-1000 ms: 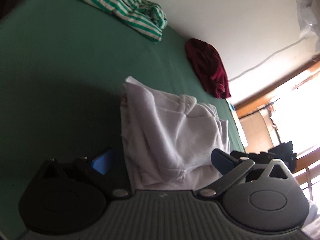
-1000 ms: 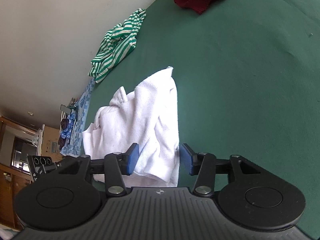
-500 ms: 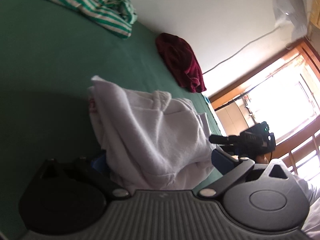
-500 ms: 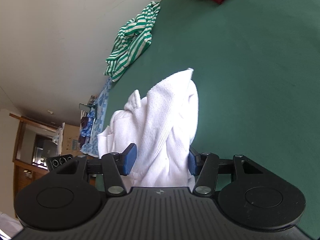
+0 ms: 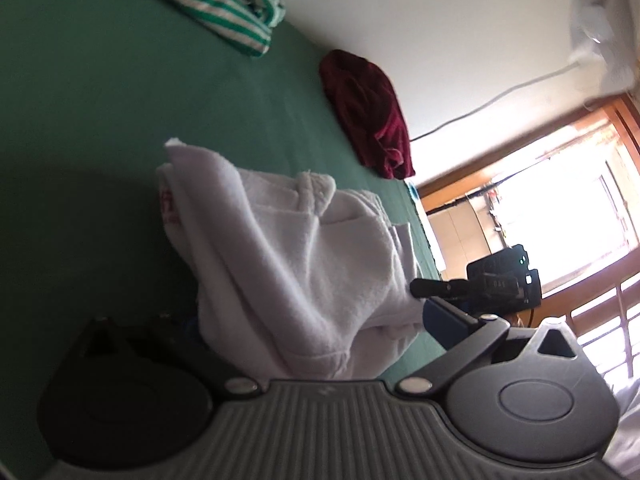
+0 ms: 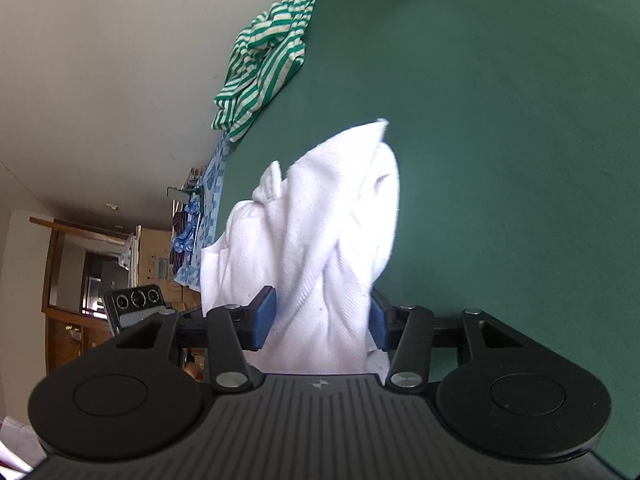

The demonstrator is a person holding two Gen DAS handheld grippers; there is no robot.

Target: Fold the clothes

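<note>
The white garment, a bundled terry-like piece with red print on one fold, lies on the green surface and rises between the fingers of both tools. In the left wrist view the left gripper has its jaws spread wide: one blue pad stands clear at 3 o'clock of the cloth, while the other finger is hidden behind the fabric. In the right wrist view the right gripper straddles the garment; its blue pads sit on either side of the bunched cloth, and whether they press it cannot be told. A green-striped garment lies at 11 o'clock of the white one, a dark red garment at 1 o'clock, both well apart from it, near the wall.
</note>
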